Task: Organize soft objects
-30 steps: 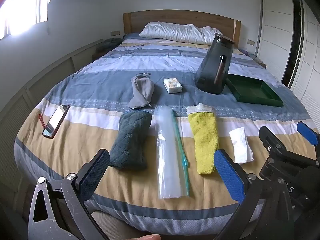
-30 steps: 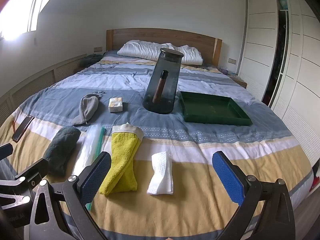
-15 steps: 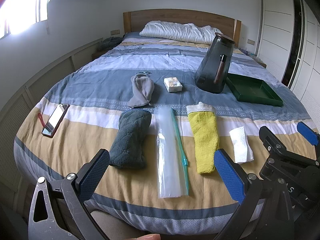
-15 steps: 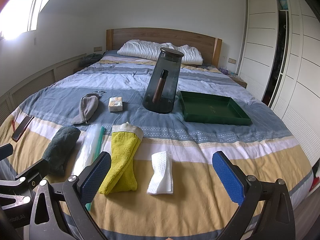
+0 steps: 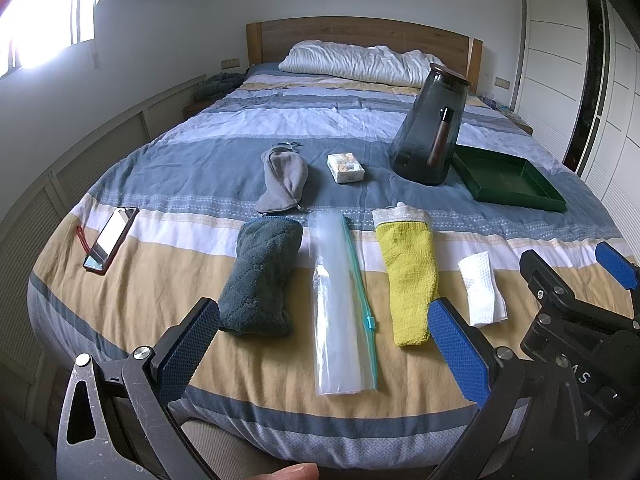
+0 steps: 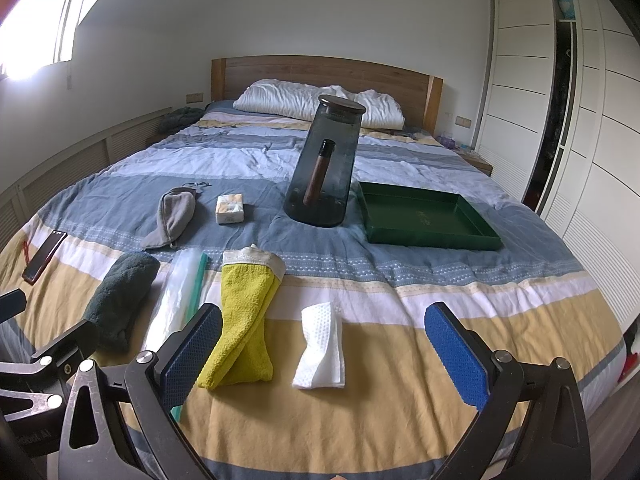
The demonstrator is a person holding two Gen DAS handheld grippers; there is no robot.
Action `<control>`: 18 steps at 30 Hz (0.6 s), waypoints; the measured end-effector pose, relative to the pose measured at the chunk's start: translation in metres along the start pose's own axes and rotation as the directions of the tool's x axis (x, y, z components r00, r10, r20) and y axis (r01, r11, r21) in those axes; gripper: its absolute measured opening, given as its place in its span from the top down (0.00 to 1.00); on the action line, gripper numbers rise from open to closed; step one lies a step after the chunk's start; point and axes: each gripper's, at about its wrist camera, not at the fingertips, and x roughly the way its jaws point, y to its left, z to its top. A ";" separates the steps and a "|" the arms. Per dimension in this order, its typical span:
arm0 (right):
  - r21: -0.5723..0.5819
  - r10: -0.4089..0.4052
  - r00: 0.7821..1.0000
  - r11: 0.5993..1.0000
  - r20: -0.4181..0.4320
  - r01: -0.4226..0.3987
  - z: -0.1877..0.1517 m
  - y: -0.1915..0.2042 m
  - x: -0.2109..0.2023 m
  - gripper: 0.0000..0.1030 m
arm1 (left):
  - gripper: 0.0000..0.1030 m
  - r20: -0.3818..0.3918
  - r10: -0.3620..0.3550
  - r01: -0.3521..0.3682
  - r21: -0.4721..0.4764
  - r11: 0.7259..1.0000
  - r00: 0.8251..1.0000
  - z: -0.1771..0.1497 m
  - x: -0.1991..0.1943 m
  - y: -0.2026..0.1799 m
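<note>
Barely anything has changed over the last second. My left gripper (image 5: 320,344) has drifted a touch: the jug (image 5: 430,128) and tray (image 5: 512,196) now sit slightly higher in its view than a second ago, and the pillow (image 5: 360,62) a little higher too. In my right gripper's (image 6: 324,348) view I see only a hair of drift.
</note>
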 end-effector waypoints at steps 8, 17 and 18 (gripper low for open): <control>-0.001 0.000 1.000 1.000 0.000 0.000 0.000 0.000 -0.001 0.00 | 0.01 -0.001 0.000 0.000 0.001 1.000 1.000 0.001 0.001 0.000; -0.001 0.000 1.000 1.000 0.001 0.000 0.001 -0.001 -0.001 0.00 | 0.01 -0.001 0.000 0.000 0.000 1.000 1.000 0.001 0.000 0.000; -0.001 0.000 1.000 1.000 0.001 0.000 0.001 -0.001 -0.001 0.00 | 0.01 -0.003 -0.001 0.001 0.002 1.000 1.000 0.001 0.001 0.000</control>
